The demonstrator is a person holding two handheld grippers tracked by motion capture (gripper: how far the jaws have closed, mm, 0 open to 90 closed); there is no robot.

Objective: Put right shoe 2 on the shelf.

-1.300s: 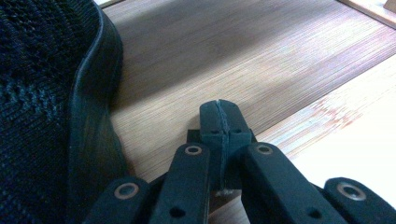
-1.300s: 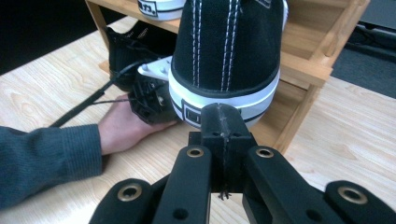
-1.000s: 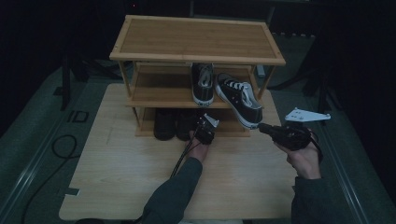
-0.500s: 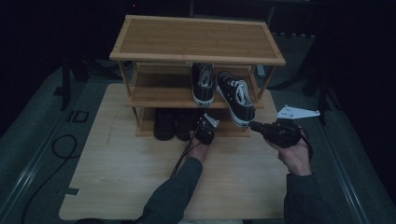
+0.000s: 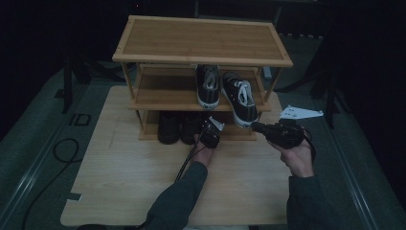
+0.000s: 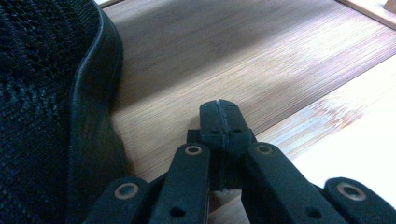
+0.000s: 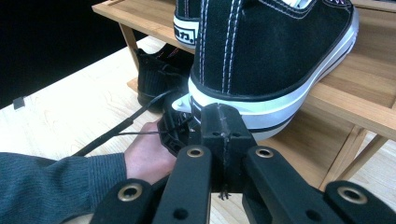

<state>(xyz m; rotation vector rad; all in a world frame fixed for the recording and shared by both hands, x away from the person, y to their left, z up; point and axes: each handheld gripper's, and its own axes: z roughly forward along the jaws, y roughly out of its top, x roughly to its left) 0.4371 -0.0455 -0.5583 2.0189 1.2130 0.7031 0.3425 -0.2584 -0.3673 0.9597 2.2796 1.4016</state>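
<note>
Rack (image 5: 201,43) and left gripper (image 5: 209,134) unchanged from a second ago; right gripper (image 5: 258,127) has moved in leftward, and the right sneaker (image 5: 239,100) now sits squarer on the middle shelf (image 5: 163,96), beside its mate (image 5: 208,86). Right gripper's closed tips are at that sneaker's heel (image 7: 243,105), holding nothing. Left gripper, pressed shut and empty, points into the bottom shelf just beside a black mesh shoe (image 6: 51,107).

Bamboo shoe rack (image 5: 201,40) standing on a pale wooden surface (image 5: 119,177).
Middle shelf (image 5: 163,98): two black-and-white sneakers (image 5: 208,86); bottom shelf: two black shoes (image 5: 170,127); top bare.
</note>
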